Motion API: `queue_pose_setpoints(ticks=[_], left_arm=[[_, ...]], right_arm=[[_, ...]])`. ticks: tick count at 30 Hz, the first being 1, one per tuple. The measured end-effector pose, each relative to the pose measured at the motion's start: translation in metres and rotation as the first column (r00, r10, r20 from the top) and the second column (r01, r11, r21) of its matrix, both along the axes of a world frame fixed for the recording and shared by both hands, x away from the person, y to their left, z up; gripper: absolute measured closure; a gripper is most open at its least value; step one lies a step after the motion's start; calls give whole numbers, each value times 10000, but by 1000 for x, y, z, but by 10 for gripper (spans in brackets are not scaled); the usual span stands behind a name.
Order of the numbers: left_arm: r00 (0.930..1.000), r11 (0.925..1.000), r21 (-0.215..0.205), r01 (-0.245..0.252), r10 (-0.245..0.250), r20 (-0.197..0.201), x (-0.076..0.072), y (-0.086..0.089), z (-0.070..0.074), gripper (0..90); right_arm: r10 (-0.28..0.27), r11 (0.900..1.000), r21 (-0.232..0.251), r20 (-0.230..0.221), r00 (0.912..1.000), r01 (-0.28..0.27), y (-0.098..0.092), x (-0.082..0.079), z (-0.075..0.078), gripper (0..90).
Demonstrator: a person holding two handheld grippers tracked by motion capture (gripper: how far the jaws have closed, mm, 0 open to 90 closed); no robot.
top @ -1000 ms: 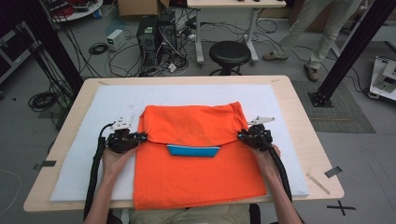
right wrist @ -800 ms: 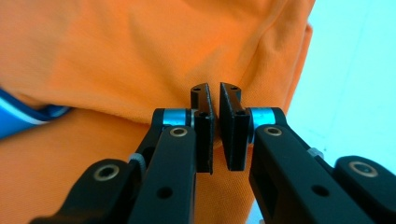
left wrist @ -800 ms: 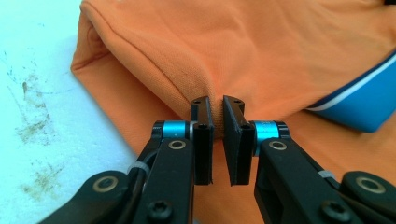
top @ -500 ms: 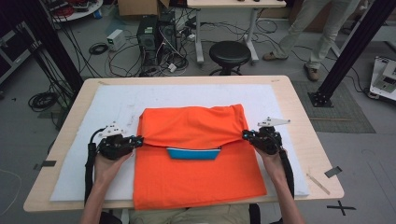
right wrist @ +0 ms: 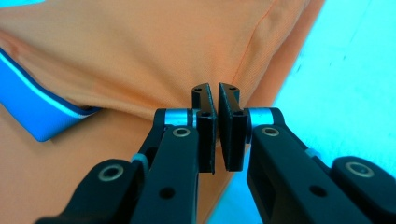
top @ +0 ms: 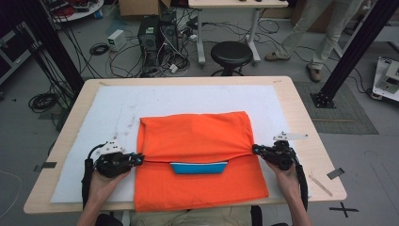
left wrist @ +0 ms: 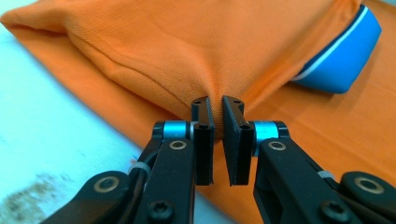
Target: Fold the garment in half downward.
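Two hands hold level grippers, left gripper (top: 137, 158) and right gripper (top: 256, 149), jaws pinching the folded orange cotton shirt (top: 197, 136); its fold now sits nearer the person.

The folded-over upper layer of the orange shirt (top: 197, 141) hides most of its blue collar (top: 198, 167), leaving a strip in the high view. In the left gripper view the collar runs off the right edge; in the right gripper view it runs off the left. The shirt's near hem hangs past the table (top: 306, 117) edge, its end unseen.
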State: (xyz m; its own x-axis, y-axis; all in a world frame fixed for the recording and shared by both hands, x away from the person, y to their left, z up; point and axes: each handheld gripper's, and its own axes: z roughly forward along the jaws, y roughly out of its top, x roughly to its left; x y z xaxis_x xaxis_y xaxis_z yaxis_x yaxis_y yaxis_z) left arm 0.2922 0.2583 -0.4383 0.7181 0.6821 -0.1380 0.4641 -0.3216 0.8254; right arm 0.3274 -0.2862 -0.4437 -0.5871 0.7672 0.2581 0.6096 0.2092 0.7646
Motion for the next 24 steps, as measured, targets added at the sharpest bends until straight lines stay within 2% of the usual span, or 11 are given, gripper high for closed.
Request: queue_pose_setpoints(ticks=[2,6,9,10,11,12,14,21,23,24], left_arm=[[10000,10000,19,49,-49,-2,-2,0,1,830],[9996,9993,-234,285,-287,-61,-15,7,6,830],[9989,9990,-143,425,-428,-212,-18,9,4,830],[9983,9988,-117,471,-475,-337,-20,9,2,830],[9976,9985,-76,533,-536,-449,-21,9,-1,830],[9970,9984,-66,555,-558,-529,-23,8,-3,830],[9961,9979,-47,652,-653,-597,-26,8,-5,830],[9936,9955,-28,952,-952,-611,-32,6,-4,828],[9925,9952,-65,981,-983,-733,-31,6,-5,799],[9947,9965,-51,835,-836,-594,-28,7,-4,734]], right_arm=[[46,10000,-1,-15,10000,-46,-1,-2,-1,871],[298,9993,247,-42,9995,-297,-3,-12,2,871],[435,9985,343,-56,9990,-433,-4,-17,4,870],[534,9986,44,-62,9986,-534,-3,-22,4,870],[534,9986,44,-62,9986,-534,-3,-22,4,870],[561,9981,-266,-143,9983,-564,-1,-26,3,870],[586,9975,-392,-52,9983,-588,-1,-28,2,870],[620,9979,-189,-205,9979,-624,-6,-36,-1,867],[663,9975,-215,-283,9974,-669,-5,-35,-3,833],[603,9979,-228,-391,9974,-612,-3,-33,-3,689]])
